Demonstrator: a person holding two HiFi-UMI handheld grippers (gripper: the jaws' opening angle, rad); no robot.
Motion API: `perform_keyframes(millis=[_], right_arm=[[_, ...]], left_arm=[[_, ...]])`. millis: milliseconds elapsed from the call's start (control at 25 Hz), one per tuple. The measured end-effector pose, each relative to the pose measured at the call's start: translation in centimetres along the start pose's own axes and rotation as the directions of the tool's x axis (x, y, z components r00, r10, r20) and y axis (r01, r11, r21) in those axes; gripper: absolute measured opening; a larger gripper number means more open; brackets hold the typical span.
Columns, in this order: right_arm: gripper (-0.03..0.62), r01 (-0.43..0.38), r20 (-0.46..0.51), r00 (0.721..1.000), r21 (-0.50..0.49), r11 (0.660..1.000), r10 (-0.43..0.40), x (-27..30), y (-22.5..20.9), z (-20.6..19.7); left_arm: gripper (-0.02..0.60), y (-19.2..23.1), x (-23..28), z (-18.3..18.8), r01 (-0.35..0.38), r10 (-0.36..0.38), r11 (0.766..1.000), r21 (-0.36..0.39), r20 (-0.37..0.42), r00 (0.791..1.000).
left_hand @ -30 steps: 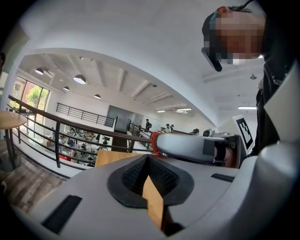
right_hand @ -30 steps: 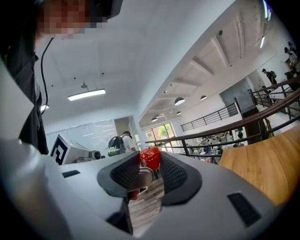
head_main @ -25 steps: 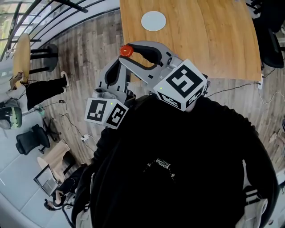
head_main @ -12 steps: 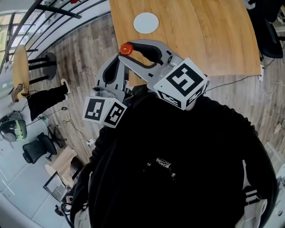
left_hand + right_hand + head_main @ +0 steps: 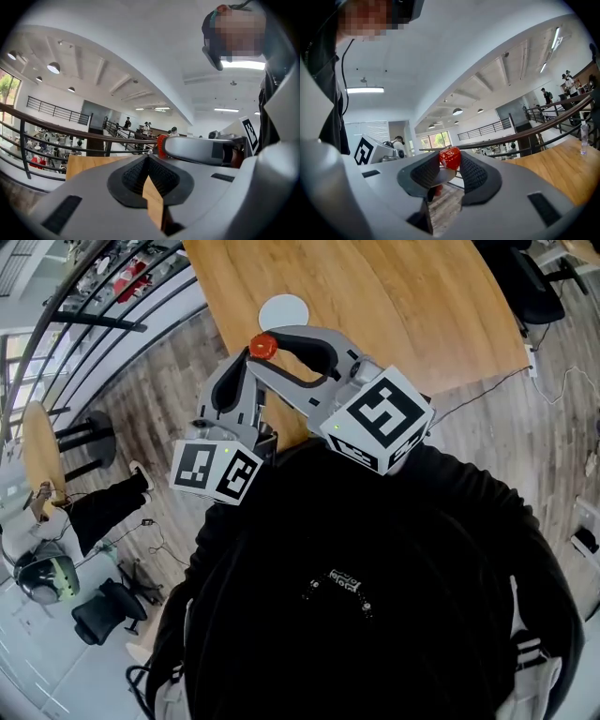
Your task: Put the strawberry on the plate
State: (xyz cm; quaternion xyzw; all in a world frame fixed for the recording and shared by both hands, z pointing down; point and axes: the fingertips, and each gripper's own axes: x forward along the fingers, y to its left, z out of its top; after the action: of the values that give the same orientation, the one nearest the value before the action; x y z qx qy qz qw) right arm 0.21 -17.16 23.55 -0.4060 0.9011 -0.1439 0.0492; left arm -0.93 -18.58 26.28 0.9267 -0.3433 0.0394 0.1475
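A red strawberry (image 5: 262, 345) is pinched at the tips of my right gripper (image 5: 265, 347), which is held level in front of the person's chest. In the right gripper view the strawberry (image 5: 450, 158) sits between the two black pads (image 5: 476, 174). The white round plate (image 5: 284, 311) lies on the near left corner of the wooden table (image 5: 394, 306), just beyond the strawberry. My left gripper (image 5: 228, 390) is beside and below the right one, its jaws together with nothing in them; in its own view the left gripper (image 5: 148, 161) shows pads meeting at the tips.
A dark curved railing (image 5: 112, 306) runs left of the table over wooden floor (image 5: 159, 399). A small round table (image 5: 37, 442), a person and chairs (image 5: 103, 610) are at the far left. A cable (image 5: 478, 395) lies on the floor to the right.
The table and plate have slid left and closer in the head view. Both grippers have shifted slightly toward the table corner, the strawberry still held in the right one.
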Motion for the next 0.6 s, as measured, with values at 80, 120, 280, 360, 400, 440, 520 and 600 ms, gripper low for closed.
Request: perform_keyframes(millis=[80,120,280,360,400,440,520,600], right_arm=[[0.144,0.023,0.002,1.000,-0.007,1.000,-0.023,0.4,-0.1,0.0],[0.144,0.033,0.001,0.999,-0.010,0.999,-0.033,0.7,-0.1,0.0],[0.144,0.066,-0.007,0.998,-0.013,0.998,-0.067,2.4,0.3,-0.3],[0.144,0.079,-0.018,0.997,-0.018,0.997,-0.079,3.3,0.8,-0.5],[0.144,0.082,-0.022,0.996,-0.023,0.996,-0.082,3.7,1.0,-0.5],[0.144,0.083,-0.025,0.996,-0.028,0.996,-0.083,4.1,1.4,-0.6],[0.144,0.079,-0.028,0.996,-0.037,0.996,-0.080,4.7,2.2,-0.9],[0.144,0.077,-0.036,0.996,-0.032,0.997,-0.078,5.1,2.9,-1.7]], left_arm=[[-0.002,0.6,0.0,0.1,0.016,-0.016,1.000,-0.004,0.000,1.000],[-0.002,0.9,-0.1,0.1,0.022,-0.022,1.000,-0.006,-0.001,1.000],[-0.002,2.7,-0.6,0.1,0.052,-0.052,0.998,-0.018,-0.005,0.999],[-0.002,3.5,-1.0,0.1,0.068,-0.068,0.997,-0.030,-0.004,0.998],[-0.002,3.9,-1.2,0.2,0.074,-0.074,0.997,-0.035,-0.002,0.997],[-0.002,4.2,-1.5,0.3,0.079,-0.079,0.996,-0.039,0.001,0.997],[-0.002,4.8,-2.1,0.1,0.093,-0.093,0.995,-0.045,0.001,0.996],[-0.002,5.3,-2.7,-0.7,0.110,-0.111,0.992,-0.053,-0.009,0.994]])
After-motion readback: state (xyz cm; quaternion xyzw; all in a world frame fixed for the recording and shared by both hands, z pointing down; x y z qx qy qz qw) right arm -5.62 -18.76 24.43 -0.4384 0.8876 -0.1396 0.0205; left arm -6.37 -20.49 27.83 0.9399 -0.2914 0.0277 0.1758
